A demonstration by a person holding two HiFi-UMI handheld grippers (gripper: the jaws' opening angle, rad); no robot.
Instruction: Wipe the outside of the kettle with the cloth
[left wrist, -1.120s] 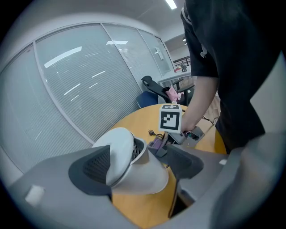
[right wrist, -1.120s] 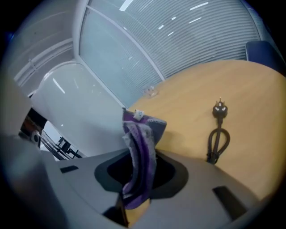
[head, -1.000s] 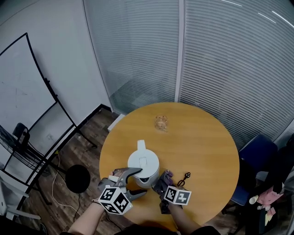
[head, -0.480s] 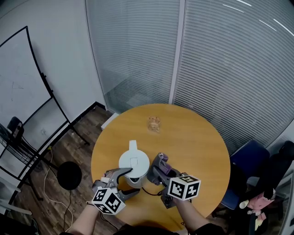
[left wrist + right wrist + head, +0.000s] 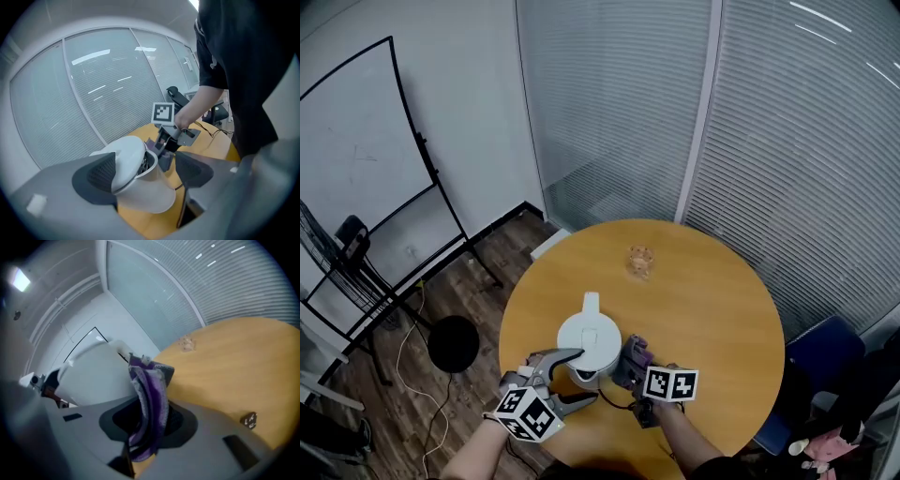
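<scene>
A white kettle [image 5: 589, 345] stands near the front of the round wooden table [image 5: 712, 309]. My left gripper [image 5: 586, 376] is open around the kettle's near left side. In the left gripper view the kettle [image 5: 136, 178] fills the gap of that gripper [image 5: 143, 180]; one pad rests by the lid and the other stands apart. My right gripper [image 5: 630, 367] is shut on a purple cloth [image 5: 631, 356], which lies against the kettle's right side. In the right gripper view the cloth [image 5: 151, 399] hangs pinched in that gripper [image 5: 150, 420], with the kettle [image 5: 96, 376] to its left.
A small glass [image 5: 639, 262] stands on the far part of the table. A thin black cord [image 5: 607, 403] lies near the front edge. A whiteboard on a stand [image 5: 366, 159] and a round black base [image 5: 453, 343] are on the left floor, and a blue chair [image 5: 820, 361] is on the right.
The right gripper slid the cloth up along the kettle's right side and back down a little. The left gripper stayed open around the kettle. The head view shifted.
</scene>
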